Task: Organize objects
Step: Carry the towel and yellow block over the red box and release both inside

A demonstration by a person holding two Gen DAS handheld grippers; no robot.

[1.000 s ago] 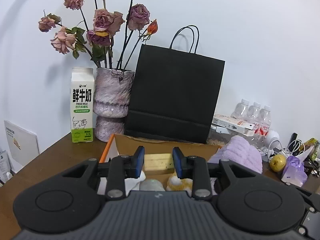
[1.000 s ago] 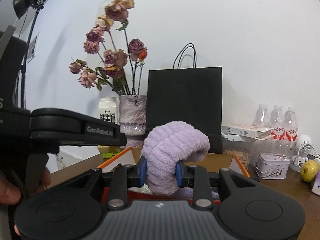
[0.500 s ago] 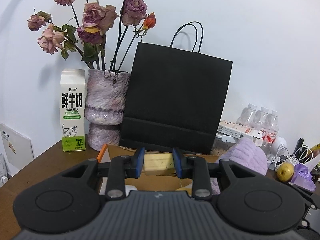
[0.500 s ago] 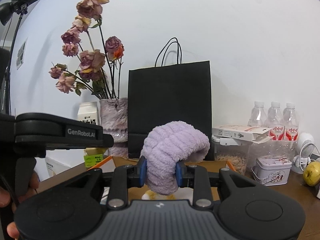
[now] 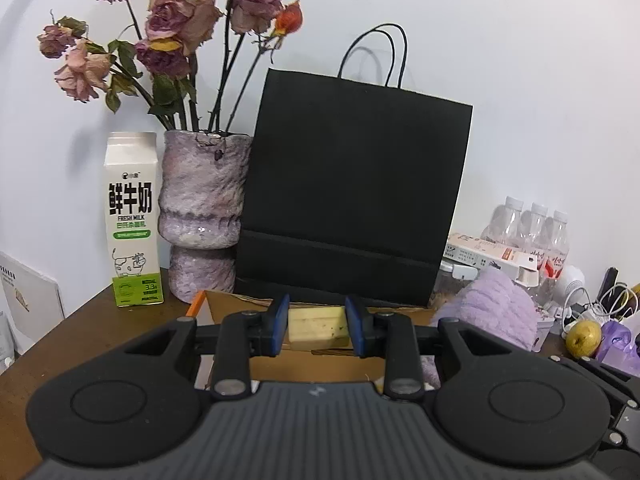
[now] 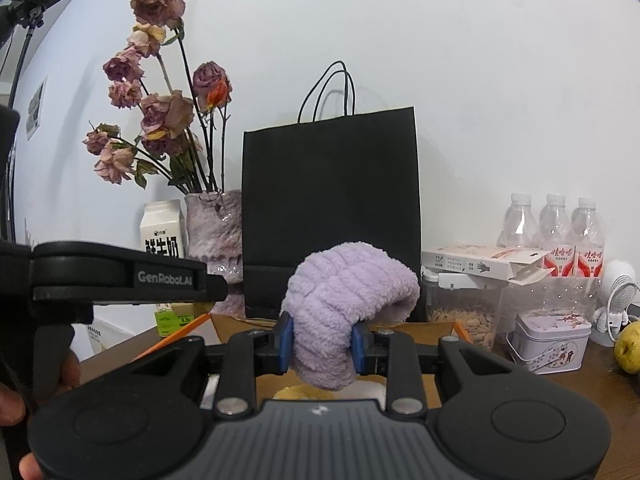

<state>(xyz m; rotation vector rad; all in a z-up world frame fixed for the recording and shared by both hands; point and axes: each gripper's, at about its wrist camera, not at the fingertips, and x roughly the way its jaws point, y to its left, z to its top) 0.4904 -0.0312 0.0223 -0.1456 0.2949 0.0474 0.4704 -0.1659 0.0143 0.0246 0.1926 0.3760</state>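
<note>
My left gripper (image 5: pixel 318 330) is shut on a pale yellow block (image 5: pixel 318 327), held above the open cardboard box (image 5: pixel 240 308) with an orange edge. My right gripper (image 6: pixel 322 346) is shut on a fluffy lilac cloth (image 6: pixel 348 300), which arches up and to the right over the same box (image 6: pixel 404 326). The lilac cloth (image 5: pixel 496 312) also shows at the right of the left wrist view. The left gripper's black body (image 6: pixel 120 276) fills the left side of the right wrist view, with a hand (image 6: pixel 12 400) under it. Yellow and white items (image 6: pixel 296 392) lie in the box, mostly hidden.
A tall black paper bag (image 5: pixel 352 196) stands right behind the box. Left of it are a purple vase of dried roses (image 5: pixel 202 212) and a milk carton (image 5: pixel 132 220). To the right stand water bottles (image 6: pixel 556 228), a seed jar (image 6: pixel 464 308), a tin (image 6: pixel 550 340) and a pear (image 6: pixel 630 346).
Both grippers have moved forward towards the black bag with their loads, which now looms larger. The box's contents have sunk out of the left wrist view.
</note>
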